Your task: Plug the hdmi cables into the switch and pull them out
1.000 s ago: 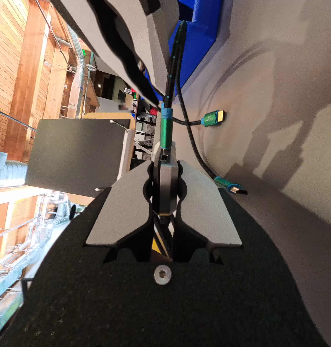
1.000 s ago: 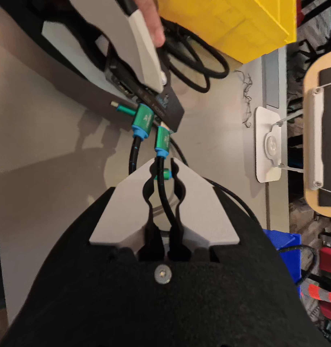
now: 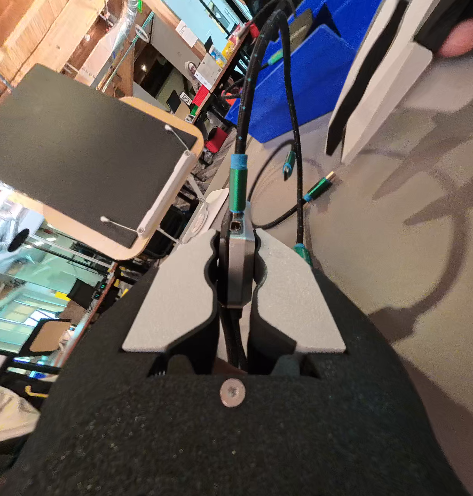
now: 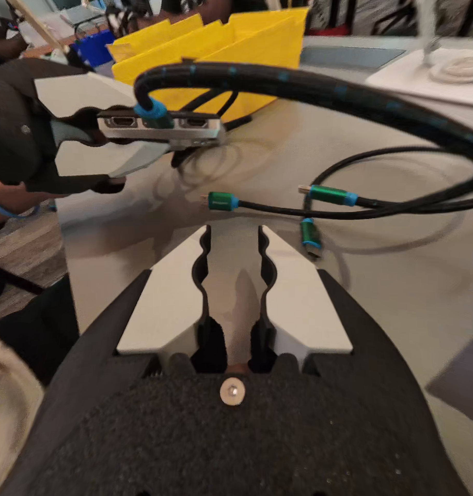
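Since 1 s ago the right gripper (image 4: 234, 230) has let go of the cable it was on and backed off from the switch (image 4: 160, 132); its fingers now stand apart w/ nothing between them, only bare grey tabletop (image 4: 391, 308) showing thru the gap. Two plugs were at the switch before, now just one. Left gripper (image 3: 236, 243) is clamped on the switch, a flat grey box pinched edge-on between both pads and held up off the table. One green-and-blue HDMI plug (image 4: 153, 114) sits in the middle port, its thick black braided cable (image 4: 310, 86) arching up and away to the right; the ports either side look empty. Three loose plugs lie on the table in front of the right gripper: one (image 4: 222, 201) pointing left, one (image 4: 332, 193) farther right, one (image 4: 310, 236) pointing down just beside the right finger; their thin black leads cross each other. Yellow bin (image 4: 216, 48) behind the switch, blue bin (image 3: 305, 80) in the left wrist view. Right wrist view is motion-blurred, so port detail is soft.
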### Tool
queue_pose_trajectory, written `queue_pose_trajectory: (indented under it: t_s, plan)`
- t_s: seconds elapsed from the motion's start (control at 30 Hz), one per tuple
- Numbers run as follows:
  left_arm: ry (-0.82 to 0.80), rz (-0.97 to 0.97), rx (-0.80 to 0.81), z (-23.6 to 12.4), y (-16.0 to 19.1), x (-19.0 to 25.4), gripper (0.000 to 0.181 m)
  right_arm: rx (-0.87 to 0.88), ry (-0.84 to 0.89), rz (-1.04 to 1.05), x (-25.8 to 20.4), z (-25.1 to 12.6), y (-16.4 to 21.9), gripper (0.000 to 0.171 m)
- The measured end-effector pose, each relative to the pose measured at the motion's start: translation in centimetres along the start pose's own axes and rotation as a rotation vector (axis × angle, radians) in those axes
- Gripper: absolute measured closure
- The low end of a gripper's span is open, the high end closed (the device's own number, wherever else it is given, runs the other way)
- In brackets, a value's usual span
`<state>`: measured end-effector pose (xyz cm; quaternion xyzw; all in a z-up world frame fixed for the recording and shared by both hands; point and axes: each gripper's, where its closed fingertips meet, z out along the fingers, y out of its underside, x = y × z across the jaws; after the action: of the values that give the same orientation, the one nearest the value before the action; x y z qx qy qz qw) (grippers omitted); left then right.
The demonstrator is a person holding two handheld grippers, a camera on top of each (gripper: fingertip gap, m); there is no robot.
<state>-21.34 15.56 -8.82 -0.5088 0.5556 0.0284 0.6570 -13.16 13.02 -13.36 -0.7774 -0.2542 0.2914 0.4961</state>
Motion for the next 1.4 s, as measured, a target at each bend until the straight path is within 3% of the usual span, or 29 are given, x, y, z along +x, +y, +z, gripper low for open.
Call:
queue_pose_trajectory:
  t_s: [0.1, 0.3, 0.4, 0.6, 0.77, 0.9, 1.07, 1.2, 1.3, 1.4]
  plan:
    - [-0.009, -0.071, -0.007, 0.1, 0.2, -0.6, 0.160, 0.034, 0.086, 0.054, 3.5, -1.2, -0.8, 0.137]
    - [0.025, -0.058, -0.009, 0.2, 0.1, 0.0, 0.160, 0.055, -0.098, 0.509, 5.6, -1.0, -1.4, 0.126]
    - [0.034, -0.037, -0.002, -0.2, 0.2, 0.1, 0.160, 0.077, -0.013, 0.555, 7.4, -1.5, -1.1, 0.127]
    - [0.034, -0.060, 0.036, -1.6, 0.7, -1.7, 0.160, 0.047, 0.105, 0.556, 8.7, -0.1, 0.0, 0.127]
    - [0.026, -0.154, 0.051, -2.5, 1.4, -3.2, 0.160, 0.046, 0.314, 0.385, 10.5, -0.5, -0.6, 0.127]
    - [0.013, -0.150, 0.047, -2.5, 1.2, -3.1, 0.160, 0.018, 0.276, 0.451, 10.2, 1.4, -0.4, 0.127]
    - [0.025, -0.135, 0.041, -2.3, 1.2, -2.6, 0.160, -0.265, 0.453, 0.169, 11.4, 2.2, 2.0, 0.133]
    - [0.016, -0.154, 0.045, -2.3, 1.2, -2.8, 0.160, -0.353, 0.428, 0.059, 9.6, 2.2, 2.4, 0.143]
    - [0.002, -0.170, 0.052, -2.4, 1.3, -3.3, 0.160, -0.404, 0.293, 0.118, 5.8, 1.6, 3.4, 0.146]
    - [-0.002, -0.187, 0.056, -2.4, 1.3, -3.5, 0.160, -0.340, 0.081, 0.218, 0.6, 1.1, 3.3, 0.146]
